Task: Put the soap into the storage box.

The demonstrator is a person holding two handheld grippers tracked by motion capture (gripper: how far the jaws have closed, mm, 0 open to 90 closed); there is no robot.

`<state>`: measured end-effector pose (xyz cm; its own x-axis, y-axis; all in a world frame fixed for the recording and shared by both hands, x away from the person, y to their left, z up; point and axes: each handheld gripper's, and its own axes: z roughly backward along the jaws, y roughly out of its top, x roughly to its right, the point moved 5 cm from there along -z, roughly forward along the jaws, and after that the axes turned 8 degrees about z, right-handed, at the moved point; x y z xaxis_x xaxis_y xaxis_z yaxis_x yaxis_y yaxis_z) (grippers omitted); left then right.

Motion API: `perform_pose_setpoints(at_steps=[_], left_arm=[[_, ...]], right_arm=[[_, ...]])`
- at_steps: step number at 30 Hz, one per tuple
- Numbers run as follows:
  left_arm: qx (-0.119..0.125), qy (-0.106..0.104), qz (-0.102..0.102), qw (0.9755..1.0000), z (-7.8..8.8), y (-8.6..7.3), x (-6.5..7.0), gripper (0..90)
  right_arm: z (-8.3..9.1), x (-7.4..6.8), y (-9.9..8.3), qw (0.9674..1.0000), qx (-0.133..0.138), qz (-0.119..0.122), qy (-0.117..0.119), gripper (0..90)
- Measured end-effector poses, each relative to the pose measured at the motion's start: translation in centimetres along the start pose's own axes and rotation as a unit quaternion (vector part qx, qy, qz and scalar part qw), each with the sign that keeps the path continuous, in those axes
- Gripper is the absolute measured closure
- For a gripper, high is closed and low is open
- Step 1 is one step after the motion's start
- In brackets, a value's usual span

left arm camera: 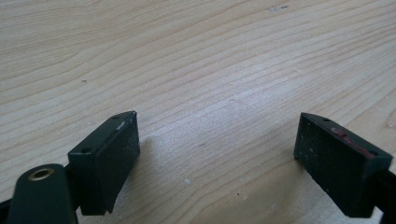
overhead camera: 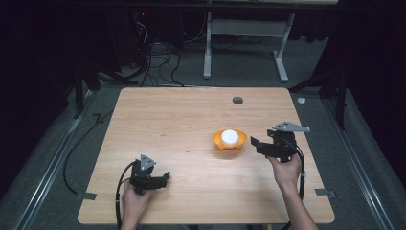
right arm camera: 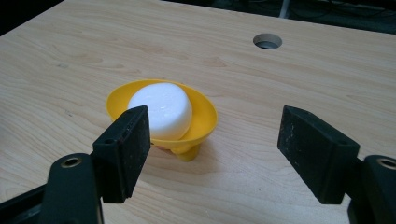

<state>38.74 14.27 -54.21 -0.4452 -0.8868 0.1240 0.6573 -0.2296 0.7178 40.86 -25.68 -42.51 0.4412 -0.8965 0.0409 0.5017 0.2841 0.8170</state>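
Sitting right of centre on the light wooden table (overhead camera: pixel 191 115), a yellow plastic footed dish (right arm camera: pixel 205 119) is holding a round white block (right arm camera: pixel 163 109), possibly soap. The right gripper (right arm camera: pixel 215 149) is gaping wide beside it; the left gripper (left arm camera: pixel 217 158) is spreading wide over bare wood.
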Motion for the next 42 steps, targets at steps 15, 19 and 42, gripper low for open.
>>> perform_pose_setpoints(at_steps=[15,19,42], left_arm=[[0.0,0.0,0.0,1.0,0.0,0.0,0.0,14.7],[0.0,0.0,-0.001,1.0,0.0,0.0,0.0,14.7],[0.0,0.0,-0.001,1.0,0.0,0.0,0.0,14.7]], right_arm=[[0.9,0.4,-1.6,0.9999,0.0,-0.01,-0.004,26.3],[1.2,0.5,-2.1,0.9999,0.001,-0.01,-0.004,26.3],[1.3,0.5,-4.6,0.9996,-0.001,-0.028,-0.001,26.2]])
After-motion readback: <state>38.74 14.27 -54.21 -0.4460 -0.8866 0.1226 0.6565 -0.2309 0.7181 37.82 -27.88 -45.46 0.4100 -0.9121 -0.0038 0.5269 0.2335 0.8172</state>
